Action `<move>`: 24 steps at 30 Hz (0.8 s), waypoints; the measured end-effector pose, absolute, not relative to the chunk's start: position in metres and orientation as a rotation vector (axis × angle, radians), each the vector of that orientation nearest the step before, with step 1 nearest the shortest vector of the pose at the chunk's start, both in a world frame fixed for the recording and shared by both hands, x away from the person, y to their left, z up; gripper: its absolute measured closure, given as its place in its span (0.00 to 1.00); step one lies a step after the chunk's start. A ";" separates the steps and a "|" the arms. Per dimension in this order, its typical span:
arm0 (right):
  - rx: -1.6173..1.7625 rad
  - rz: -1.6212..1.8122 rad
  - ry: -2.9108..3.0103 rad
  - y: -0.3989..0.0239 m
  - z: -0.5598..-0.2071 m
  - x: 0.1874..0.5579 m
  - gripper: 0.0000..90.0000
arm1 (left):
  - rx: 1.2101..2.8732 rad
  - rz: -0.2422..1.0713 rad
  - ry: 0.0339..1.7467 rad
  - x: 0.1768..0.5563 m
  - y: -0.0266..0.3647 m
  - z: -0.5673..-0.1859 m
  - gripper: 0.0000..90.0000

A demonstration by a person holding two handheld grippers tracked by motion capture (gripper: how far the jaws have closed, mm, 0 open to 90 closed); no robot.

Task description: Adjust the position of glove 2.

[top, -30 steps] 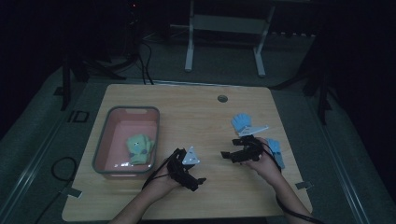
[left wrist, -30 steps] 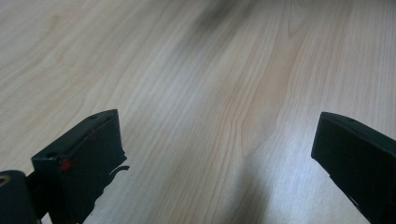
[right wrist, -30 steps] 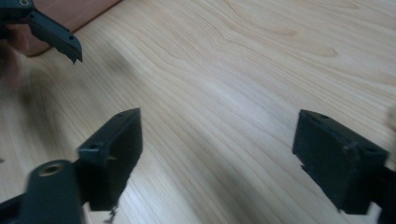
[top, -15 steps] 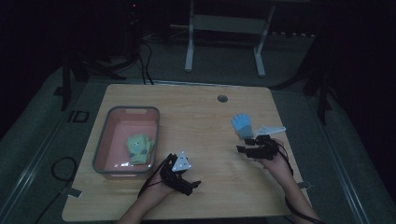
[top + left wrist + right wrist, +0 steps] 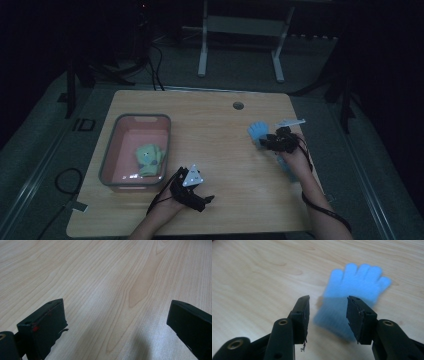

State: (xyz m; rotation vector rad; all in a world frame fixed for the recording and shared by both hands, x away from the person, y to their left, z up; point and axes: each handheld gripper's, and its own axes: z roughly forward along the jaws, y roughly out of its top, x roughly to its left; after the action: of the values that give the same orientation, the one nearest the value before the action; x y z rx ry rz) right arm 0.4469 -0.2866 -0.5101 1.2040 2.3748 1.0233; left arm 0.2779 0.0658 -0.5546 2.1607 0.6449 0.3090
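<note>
A light blue glove lies flat on the wooden table at the right, fingers pointing away from me. My right gripper hovers at the glove's cuff. Its jaws have just been closing and stand half open, with the cuff between them and the pads apart from it. A second pale blue glove lies partly under the right hand. My left gripper rests near the front edge, jaws wide open over bare wood. A green glove lies inside the pink tray.
The pink tray stands at the table's left side, just left of my left gripper. A small round grommet sits in the tabletop near the far edge. Beyond the table is a dark floor with cables and a metal stand.
My right gripper has moved right and away from me to the blue glove's cuff, and its jaws have narrowed. The left gripper has barely shifted.
</note>
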 end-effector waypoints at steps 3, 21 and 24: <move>1.220 1.012 2.362 -0.286 -0.511 0.456 0.59 | 2.159 0.303 0.645 0.278 0.067 -0.555 0.03; 1.212 0.805 2.364 -0.266 -0.537 0.493 0.69 | 2.125 0.297 0.652 0.278 0.071 -0.555 0.03; 1.215 0.817 2.350 -0.265 -0.542 0.492 0.71 | 2.127 0.298 0.654 0.277 0.072 -0.555 0.03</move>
State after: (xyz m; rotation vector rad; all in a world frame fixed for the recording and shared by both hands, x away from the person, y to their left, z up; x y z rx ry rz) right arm 0.4921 -0.2650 -0.5415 1.2153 2.3498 0.8170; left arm 0.2773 0.0716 -0.5553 2.1271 0.6541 0.2980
